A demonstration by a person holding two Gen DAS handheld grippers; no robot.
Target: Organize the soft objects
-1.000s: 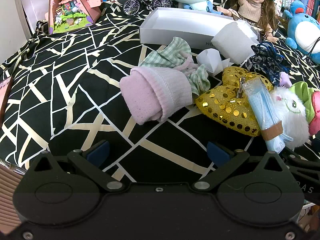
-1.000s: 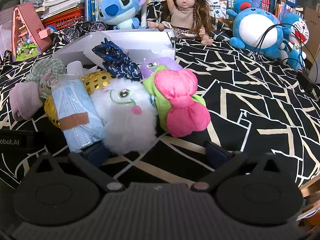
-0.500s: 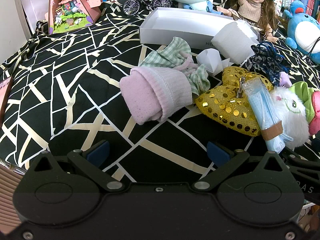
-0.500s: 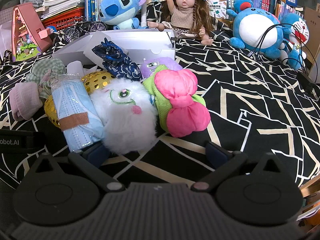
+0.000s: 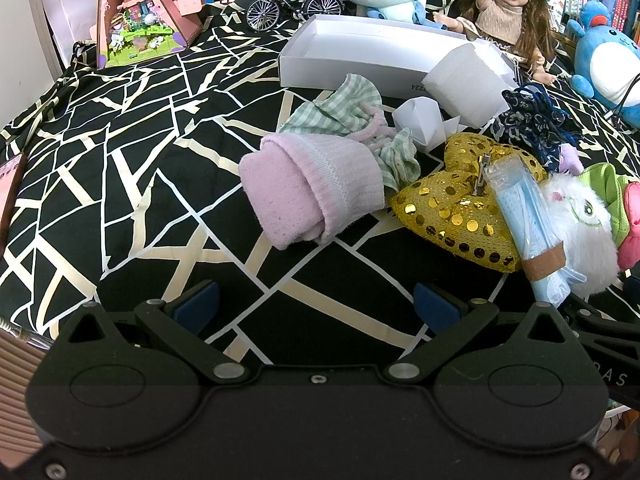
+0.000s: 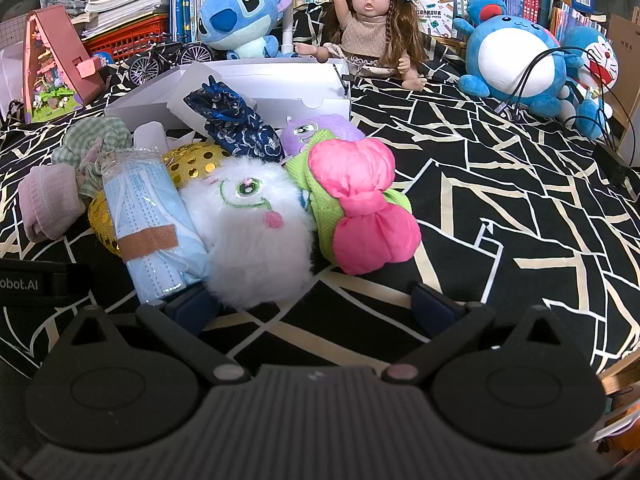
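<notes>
A heap of soft things lies on the black patterned cloth. A rolled pink sock sits ahead of my left gripper, which is open and empty. Behind the sock lie a green checked cloth, a gold sequin heart and a wrapped pack of blue face masks. My right gripper is open, its left pad against the white fluffy toy. A pink and green bow, a purple plush and a navy pouch lie beyond it.
An open white box stands behind the heap. At the back sit a blue plush, a doll, a toy bicycle, a pink toy house and round blue plushes with cables. Bare cloth stretches right.
</notes>
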